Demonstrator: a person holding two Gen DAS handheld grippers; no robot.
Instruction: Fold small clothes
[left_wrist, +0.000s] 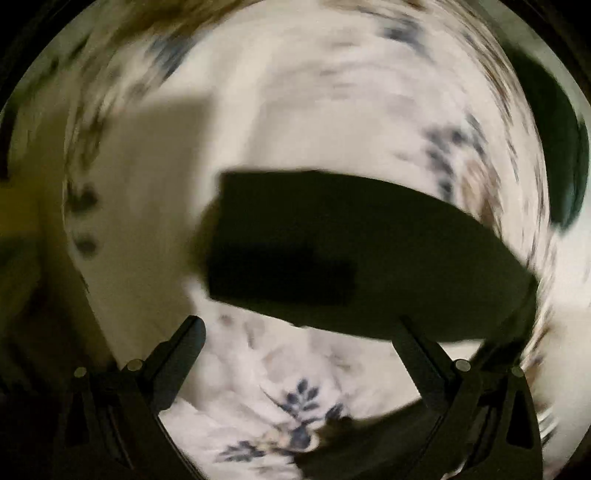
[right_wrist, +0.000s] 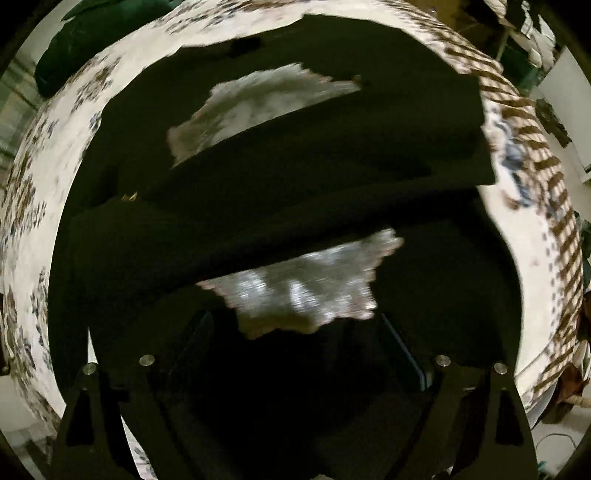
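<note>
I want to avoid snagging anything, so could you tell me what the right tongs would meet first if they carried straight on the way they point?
Most likely the dark garment spread on the floral sheet. The right tongs are open with nothing between them, though depth is unclear.

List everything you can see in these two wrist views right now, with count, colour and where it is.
dark garment: one, black, spread across the sheet; in the left wrist view it lies beyond the tool
floral sheet: one, white with blue and brown print, under the garment
green cloth: one, dark green, upper left at the sheet's edge, right wrist view
left tool: one, black, fingers apart, nothing between them
right tool: one, black, fingers apart over the garment
</note>
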